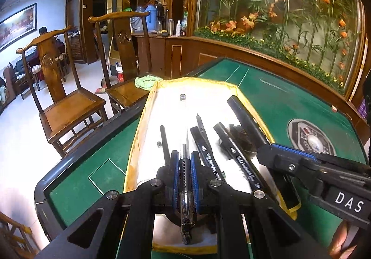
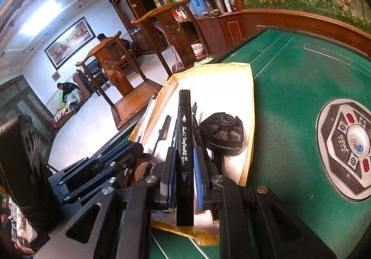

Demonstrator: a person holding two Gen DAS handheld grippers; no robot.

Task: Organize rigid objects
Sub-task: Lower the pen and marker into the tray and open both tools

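A yellow-rimmed tray (image 1: 141,120) with a white lining lies on the green table. My left gripper (image 1: 185,159) is shut on a clear pen (image 1: 184,166) with a black dotted grip, held lengthwise over the tray. My right gripper (image 2: 184,154) is shut on a black art marker (image 2: 184,143) that also points along the tray (image 2: 249,96). In the tray lie two black markers (image 1: 206,154), a thin black pen (image 1: 164,140) and a round black plastic part (image 2: 222,134). The right gripper's finger (image 1: 273,159) shows just right of the left one.
The tray sits near the left edge of a green mahjong table (image 1: 289,101) with a raised black rim. A round dice panel (image 2: 352,145) lies in the table's middle. Two wooden chairs (image 1: 69,101) stand beyond the edge, one with a green cloth (image 1: 146,81).
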